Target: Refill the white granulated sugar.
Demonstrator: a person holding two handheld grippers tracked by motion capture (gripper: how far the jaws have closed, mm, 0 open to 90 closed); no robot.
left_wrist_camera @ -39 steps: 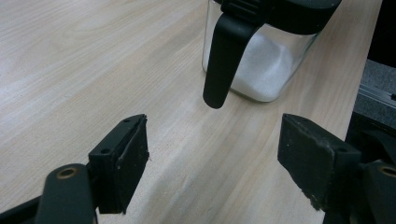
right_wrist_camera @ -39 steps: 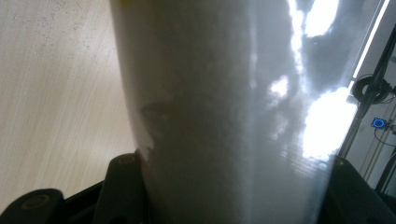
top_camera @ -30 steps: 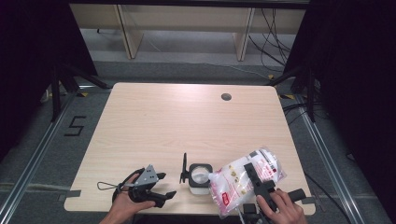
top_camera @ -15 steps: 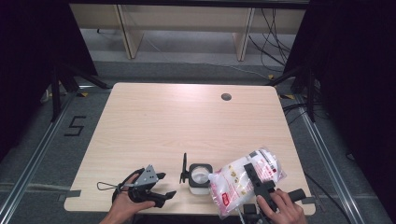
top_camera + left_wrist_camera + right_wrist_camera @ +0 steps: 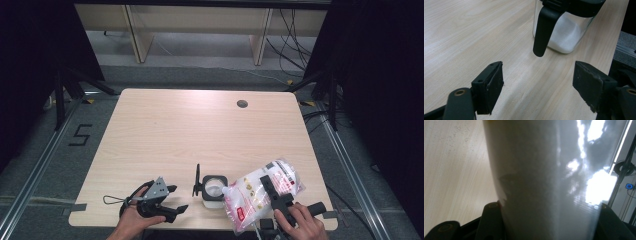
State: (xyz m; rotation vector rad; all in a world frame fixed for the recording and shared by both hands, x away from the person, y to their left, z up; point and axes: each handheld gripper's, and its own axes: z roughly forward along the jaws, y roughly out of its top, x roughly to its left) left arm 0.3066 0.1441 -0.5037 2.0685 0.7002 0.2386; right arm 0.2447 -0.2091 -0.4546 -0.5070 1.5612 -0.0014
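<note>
Across the middle of the high view a pale wooden counter [image 5: 175, 135] is spread, with a small round dark grommet [image 5: 242, 104] set near its upper right part. Grey floor and the legs of light-coloured furniture are seen along the top of that frame.

At the lower right of the high view a clear plastic bag [image 5: 260, 192] with red print, filled with white grains, is held tilted, its lower left corner resting over the rim of the container. In the right gripper view the bag [image 5: 544, 182] is seen close up across the centre, with bright reflections on its right half and counter wood at the left edge. The right tool [image 5: 276, 196] is clamped on this bag, its black jaws pressed against the plastic on both sides; the right hand [image 5: 302, 225] is seen at the bottom edge.

Just left of the bag, near the lower centre, a clear container [image 5: 214, 187] with a dark rim is placed, white powder lying in its bottom [image 5: 564, 32]. A black handle [image 5: 542, 32] hangs down its near side in the left gripper view.

At the lower left of the high view the left tool [image 5: 172, 202] is held in the left hand [image 5: 132, 220], its jaws spread wide with nothing between them, low over bare wood and apart from the container.
</note>
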